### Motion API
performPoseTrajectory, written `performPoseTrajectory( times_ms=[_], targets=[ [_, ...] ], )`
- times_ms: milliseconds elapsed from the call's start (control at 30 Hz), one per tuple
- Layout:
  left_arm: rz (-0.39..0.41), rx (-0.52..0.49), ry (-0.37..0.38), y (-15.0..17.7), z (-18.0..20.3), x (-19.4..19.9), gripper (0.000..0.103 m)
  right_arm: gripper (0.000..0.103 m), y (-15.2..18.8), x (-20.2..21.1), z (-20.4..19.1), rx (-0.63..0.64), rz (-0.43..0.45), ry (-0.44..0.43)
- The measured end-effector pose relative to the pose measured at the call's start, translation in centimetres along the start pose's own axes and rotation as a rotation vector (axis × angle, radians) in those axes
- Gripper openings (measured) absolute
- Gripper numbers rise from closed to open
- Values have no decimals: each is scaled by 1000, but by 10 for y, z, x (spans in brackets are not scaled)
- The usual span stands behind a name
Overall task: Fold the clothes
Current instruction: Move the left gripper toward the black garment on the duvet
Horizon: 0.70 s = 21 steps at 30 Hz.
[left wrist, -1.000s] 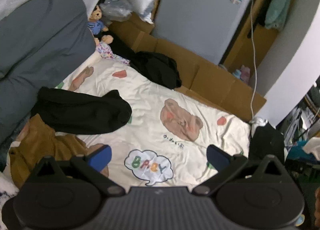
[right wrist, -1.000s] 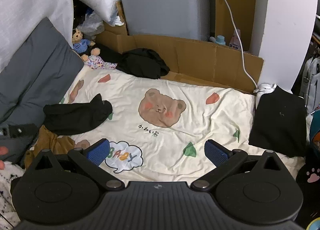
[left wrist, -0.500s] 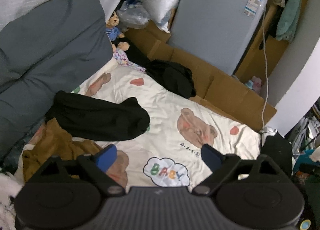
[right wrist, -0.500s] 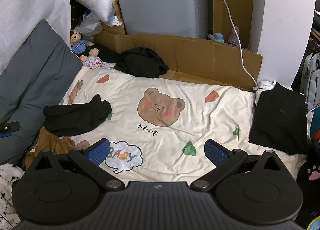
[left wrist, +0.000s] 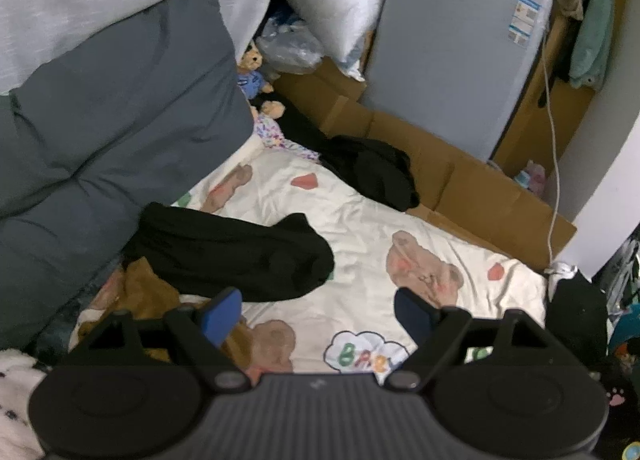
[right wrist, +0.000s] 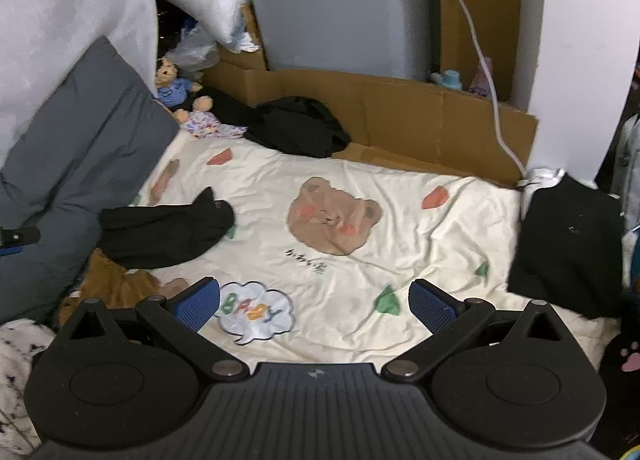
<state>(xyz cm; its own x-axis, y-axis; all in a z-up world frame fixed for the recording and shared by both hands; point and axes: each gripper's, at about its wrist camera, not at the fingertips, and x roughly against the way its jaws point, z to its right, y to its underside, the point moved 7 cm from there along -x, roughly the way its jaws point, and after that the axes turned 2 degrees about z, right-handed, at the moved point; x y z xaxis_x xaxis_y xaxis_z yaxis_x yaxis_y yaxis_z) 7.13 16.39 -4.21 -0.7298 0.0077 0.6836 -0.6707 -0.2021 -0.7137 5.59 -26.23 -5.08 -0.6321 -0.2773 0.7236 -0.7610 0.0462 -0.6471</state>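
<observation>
A crumpled black garment (left wrist: 232,256) (right wrist: 164,232) lies on the left of the cream bear-print sheet (left wrist: 400,228) (right wrist: 400,220), partly over a brown garment (left wrist: 148,292) (right wrist: 116,284). My left gripper (left wrist: 316,316) hovers just short of the black garment's near edge. Its jaws are closing, still wide, with nothing between them. My right gripper (right wrist: 316,302) hangs open and empty over the sheet's front middle. Another black garment (left wrist: 372,172) (right wrist: 300,132) is heaped at the sheet's far edge. A flat black garment (right wrist: 568,248) lies at the right edge.
A grey cushion (left wrist: 100,140) borders the sheet on the left. Brown cardboard (right wrist: 400,120) and a grey panel (left wrist: 448,60) stand behind it. A teddy bear (right wrist: 172,84) sits at the far left corner, and a white cable (right wrist: 480,60) hangs at the right.
My left gripper has moved left and closer to the crumpled black garment, and its jaws have narrowed a little. The right gripper has stayed in place.
</observation>
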Motion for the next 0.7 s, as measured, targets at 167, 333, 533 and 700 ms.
performPoseTrajectory(
  times_ms=[167, 333, 533, 700],
  targets=[
    [3, -41, -31, -11, -18, -6, 85, 102, -2, -3, -9, 81, 5, -24],
    [19, -29, -46, -24, -40, -18, 86, 102, -9, -5, -14, 100, 14, -47],
    [5, -28, -87, -37, -64, -41, 87, 101, -8, -11, -11, 133, 5, -41],
    [-5, 27, -84, -47, -88, -65, 88, 101, -1, -11, -6, 120, 0, -82]
  ],
)
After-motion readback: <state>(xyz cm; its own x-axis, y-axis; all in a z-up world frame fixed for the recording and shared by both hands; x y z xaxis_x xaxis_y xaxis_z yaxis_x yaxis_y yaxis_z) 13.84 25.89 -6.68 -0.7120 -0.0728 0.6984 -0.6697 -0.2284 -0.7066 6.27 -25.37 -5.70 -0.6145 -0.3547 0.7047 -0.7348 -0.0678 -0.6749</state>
